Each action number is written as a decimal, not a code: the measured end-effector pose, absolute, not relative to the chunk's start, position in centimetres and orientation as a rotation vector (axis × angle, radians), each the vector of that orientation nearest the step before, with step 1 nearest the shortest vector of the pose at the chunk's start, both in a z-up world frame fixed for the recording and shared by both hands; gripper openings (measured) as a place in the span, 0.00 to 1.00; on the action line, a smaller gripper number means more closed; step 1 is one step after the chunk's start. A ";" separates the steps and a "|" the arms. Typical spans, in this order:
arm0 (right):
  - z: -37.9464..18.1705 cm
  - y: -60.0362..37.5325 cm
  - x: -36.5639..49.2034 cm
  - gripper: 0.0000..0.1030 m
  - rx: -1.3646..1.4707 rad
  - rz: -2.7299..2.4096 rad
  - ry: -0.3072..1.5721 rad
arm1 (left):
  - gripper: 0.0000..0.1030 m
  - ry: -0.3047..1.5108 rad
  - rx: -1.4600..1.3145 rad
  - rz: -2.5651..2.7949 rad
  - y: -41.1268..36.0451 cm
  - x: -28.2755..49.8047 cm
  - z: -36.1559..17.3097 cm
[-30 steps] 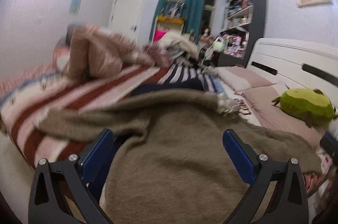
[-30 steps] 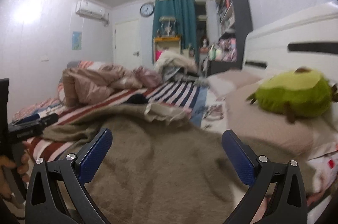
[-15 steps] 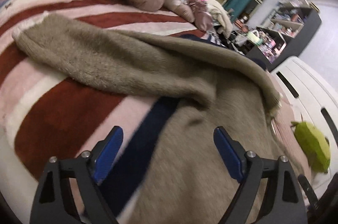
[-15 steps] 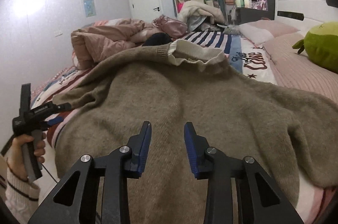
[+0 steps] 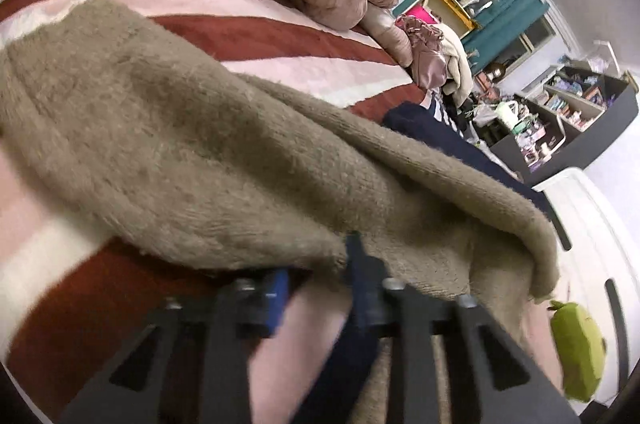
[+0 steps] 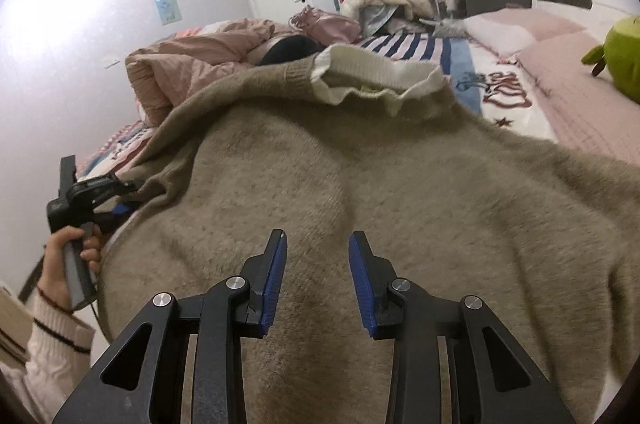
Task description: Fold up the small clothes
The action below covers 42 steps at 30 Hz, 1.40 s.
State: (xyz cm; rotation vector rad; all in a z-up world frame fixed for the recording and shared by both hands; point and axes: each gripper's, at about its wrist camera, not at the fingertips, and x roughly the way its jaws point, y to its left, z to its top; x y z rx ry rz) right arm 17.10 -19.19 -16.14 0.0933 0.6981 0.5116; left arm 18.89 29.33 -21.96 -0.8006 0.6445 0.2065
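A fuzzy taupe sweater [image 6: 400, 183] with a cream ruffled collar [image 6: 376, 75] lies spread on the bed. In the left wrist view its sleeve [image 5: 200, 163] drapes over my left gripper [image 5: 316, 272]. The left jaws stand narrowed around the sleeve's lower edge, and their tips are hidden under the fabric. The left gripper also shows at the sweater's left edge in the right wrist view [image 6: 120, 203]. My right gripper [image 6: 316, 252] hovers over the sweater's body, with its blue pads [image 6: 276, 280] partly closed and nothing between them.
A red, pink and white striped blanket [image 5: 260, 35] covers the bed. A bunched pink duvet [image 6: 192, 63] lies at the far left. Pink pillows [image 6: 560, 63] and a green plush toy [image 6: 620, 55] sit by the white headboard. Shelves and a teal curtain stand beyond.
Both grippers have narrowed from wide open. My left gripper has dropped to the sleeve and closed around its edge. My right gripper has tilted down over the sweater's body.
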 end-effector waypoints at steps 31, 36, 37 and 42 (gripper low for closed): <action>-12.6 -23.1 13.3 0.33 0.214 0.505 0.599 | 0.79 0.611 -0.243 -0.332 13.7 11.9 -12.6; -11.5 -21.8 12.4 0.36 0.184 0.521 0.584 | 0.89 0.576 -0.364 -0.100 21.7 9.1 -13.1; -11.3 -21.6 12.3 0.38 0.177 0.522 0.579 | 0.89 0.591 -0.383 -0.056 22.8 9.0 -13.8; -10.7 -20.7 12.3 0.39 0.156 0.524 0.576 | 0.89 0.642 -0.485 -0.030 25.0 9.4 -17.4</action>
